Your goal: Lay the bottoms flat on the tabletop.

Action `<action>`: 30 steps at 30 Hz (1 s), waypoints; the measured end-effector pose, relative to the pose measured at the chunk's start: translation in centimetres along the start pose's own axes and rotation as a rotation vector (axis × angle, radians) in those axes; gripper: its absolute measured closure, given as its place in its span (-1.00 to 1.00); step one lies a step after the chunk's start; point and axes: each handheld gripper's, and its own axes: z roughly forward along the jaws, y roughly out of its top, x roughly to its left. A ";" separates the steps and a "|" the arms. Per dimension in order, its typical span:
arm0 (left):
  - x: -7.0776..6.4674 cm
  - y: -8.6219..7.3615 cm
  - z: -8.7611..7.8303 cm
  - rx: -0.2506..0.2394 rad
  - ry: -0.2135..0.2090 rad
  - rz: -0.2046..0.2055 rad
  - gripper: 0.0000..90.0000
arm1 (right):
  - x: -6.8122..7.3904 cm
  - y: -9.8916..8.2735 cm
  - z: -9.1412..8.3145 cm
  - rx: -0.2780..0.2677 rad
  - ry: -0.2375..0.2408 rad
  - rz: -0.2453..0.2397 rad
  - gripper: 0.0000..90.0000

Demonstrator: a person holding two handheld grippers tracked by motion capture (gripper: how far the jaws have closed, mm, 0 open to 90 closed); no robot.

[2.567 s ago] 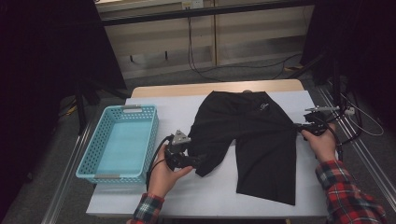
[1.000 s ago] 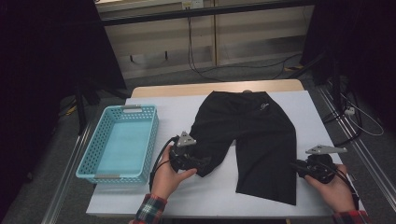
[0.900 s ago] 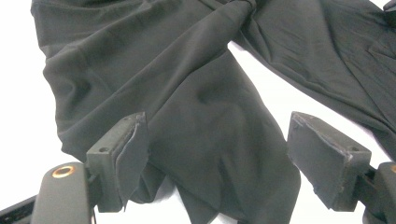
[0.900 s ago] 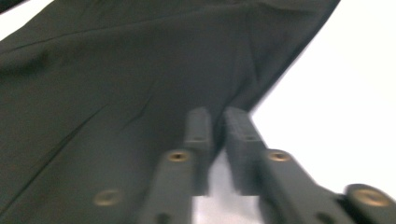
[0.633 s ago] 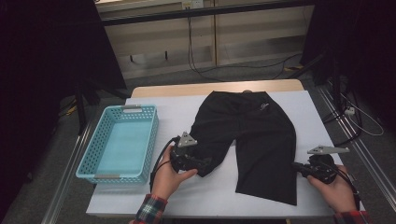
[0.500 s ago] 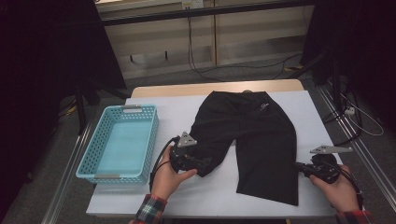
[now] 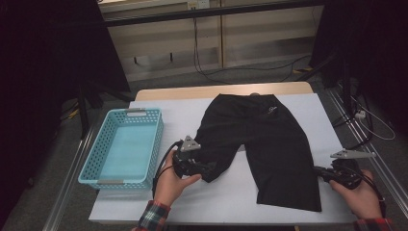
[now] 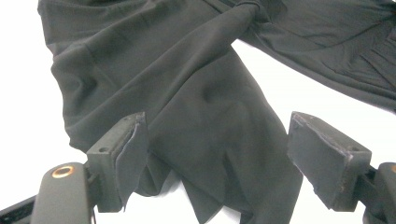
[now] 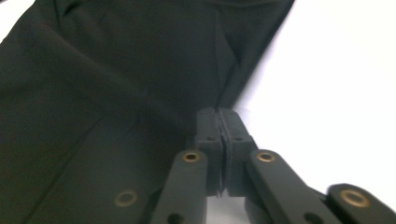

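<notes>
**Black shorts spread on the table, tongs at both leg hems**

A pair of black shorts (image 7: 260, 139) lay flat on the white table (image 7: 231, 202), waistband toward the far edge and the two legs pointing back at the person. Left of the shorts, near the table's left side, stood a light-blue basket (image 7: 122, 147) with a perforated wall

The left tongs (image 7: 204, 169), gripped in the left hand (image 7: 171, 180), sat at the hem of the shorter-looking leg, the one nearer the basket. In the left gripper view the jaws stood wide apart, with the crumpled hem of that leg lying between them; a fold of cloth brushed the inner face of one pad (image 8: 123, 154), while the other pad (image 8: 322, 161) stood clear of the fabric. The pads were not pressing on anything

The right tongs (image 7: 323, 174), in the right hand (image 7: 358, 192), lay low at the outer edge of the other leg, close to its hem near the table's right side. In the right gripper view the jaws were drawn together, pad against pad, their tips (image 9: 219, 123) meeting right at the edge of the cloth where it gave way to bare table. The jaws had just been working within a narrow span; whether a sliver of the hem was caught between them could not be told

A plaid sleeve (image 7: 151, 219) showed at the left wrist
</notes>
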 end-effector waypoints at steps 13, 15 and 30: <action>0.0 -0.1 0.1 0.003 0.000 -0.003 -0.53 | 4.4 2.0 1.2 -0.064 0.105 -0.065 0.37; 0.0 -0.1 0.1 0.003 0.000 -0.006 -0.53 | 4.9 2.2 1.5 -0.066 0.116 -0.075 0.38; 0.3 -0.6 -0.2 0.008 0.013 -0.007 -0.55 | 11.5 4.5 5.2 -0.036 0.273 -0.188 0.51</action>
